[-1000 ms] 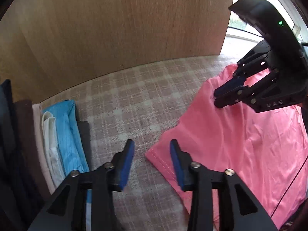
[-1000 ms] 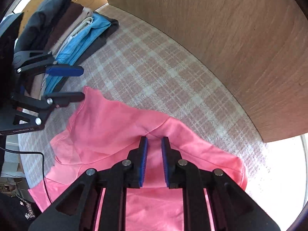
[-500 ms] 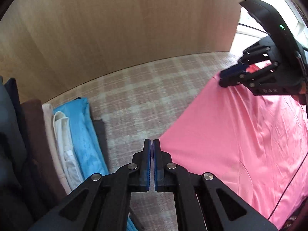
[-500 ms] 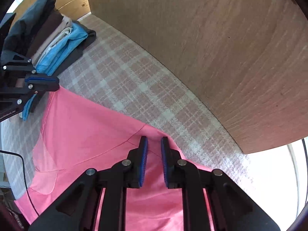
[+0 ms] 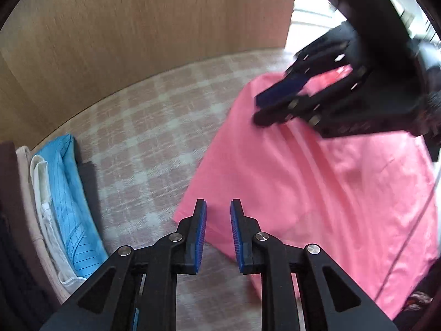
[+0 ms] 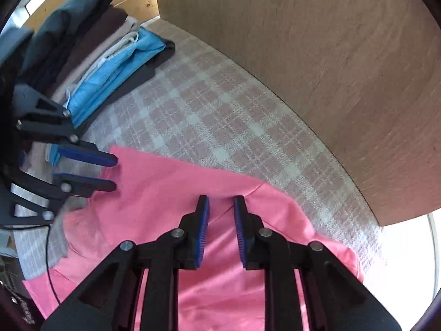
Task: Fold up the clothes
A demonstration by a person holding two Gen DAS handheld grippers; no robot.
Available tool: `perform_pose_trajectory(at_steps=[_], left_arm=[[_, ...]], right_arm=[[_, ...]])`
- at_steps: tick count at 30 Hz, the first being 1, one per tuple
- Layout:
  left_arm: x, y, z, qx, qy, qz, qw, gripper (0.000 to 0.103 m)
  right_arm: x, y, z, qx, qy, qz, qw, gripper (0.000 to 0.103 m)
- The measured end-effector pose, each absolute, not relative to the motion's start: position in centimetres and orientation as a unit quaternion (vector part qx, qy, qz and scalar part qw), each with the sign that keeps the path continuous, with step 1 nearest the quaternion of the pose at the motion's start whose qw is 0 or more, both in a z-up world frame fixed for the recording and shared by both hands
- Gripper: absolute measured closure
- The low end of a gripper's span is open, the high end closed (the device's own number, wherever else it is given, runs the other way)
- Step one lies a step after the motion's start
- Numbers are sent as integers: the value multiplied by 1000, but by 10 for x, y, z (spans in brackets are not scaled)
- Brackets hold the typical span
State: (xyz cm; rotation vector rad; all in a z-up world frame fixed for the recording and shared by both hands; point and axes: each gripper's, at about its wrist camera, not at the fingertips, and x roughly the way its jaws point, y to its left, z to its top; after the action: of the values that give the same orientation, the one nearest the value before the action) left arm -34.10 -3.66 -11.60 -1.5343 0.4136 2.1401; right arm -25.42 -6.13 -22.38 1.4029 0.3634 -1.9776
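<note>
Lower centre: pink cotton garment [image 6: 165, 193] on checked cloth [image 6: 220, 115], partly doubled over, further folds likely; left gripper [image 5: 217, 230] and right gripper [image 6: 220, 229] parted, released. Upper left: stacked folded clothes [image 6: 110, 63].

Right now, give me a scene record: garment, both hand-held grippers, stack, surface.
garment: pink garment, spread flat on the cloth, part folded
left hand-held gripper: open, at the garment's near corner, nothing held
right hand-held gripper: open, over the garment's far edge
stack: folded clothes at the left, blue piece among them
surface: pink checked cloth
backdrop: wooden panel
</note>
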Motion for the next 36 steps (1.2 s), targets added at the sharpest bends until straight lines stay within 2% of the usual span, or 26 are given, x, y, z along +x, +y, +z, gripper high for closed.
perform_pose_trajectory(at_steps=[2,5,6,7,8,12,14,18,20,24,30,32,36], left_arm=[[-344,-39,-123,-562,164,785,202,82],[-339,-48,-101,-533,176,812,163,85],[-333,-50,-88,-522,163,820,171,85],[-324,-53,-73,-511,150,827,182,84],[-313,-55,-60,-499,138,833,194,83],[-265,-59,-32,-495,100,825,253,76],[-234,-54,-32,-511,98,812,263,76],[-150,-66,-35,-557,82,778,277,76],[-110,-77,-44,-583,76,763,269,76],[-16,-109,-59,-630,10,732,259,75],[56,-118,-80,-665,9,709,236,71],[67,-117,-85,-668,21,706,234,63],[76,-117,-98,-672,44,698,244,63]], right_arm=[[-249,-35,-196,523,100,-777,336,84],[-217,33,-141,480,44,-821,305,83],[-200,61,-124,467,27,-838,281,74],[-183,90,-107,454,10,-853,257,61],[-166,119,-90,440,-7,-867,232,57],[-59,228,-64,435,-65,-889,124,56],[2,273,-76,461,-101,-878,78,56],[114,309,-148,534,-143,-833,18,56],[164,311,-183,566,-163,-808,12,56],[239,304,-234,603,-204,-771,19,56],[286,298,-231,592,-207,-778,31,55],[298,292,-225,586,-203,-784,32,55],[318,268,-224,590,-185,-785,34,55]])
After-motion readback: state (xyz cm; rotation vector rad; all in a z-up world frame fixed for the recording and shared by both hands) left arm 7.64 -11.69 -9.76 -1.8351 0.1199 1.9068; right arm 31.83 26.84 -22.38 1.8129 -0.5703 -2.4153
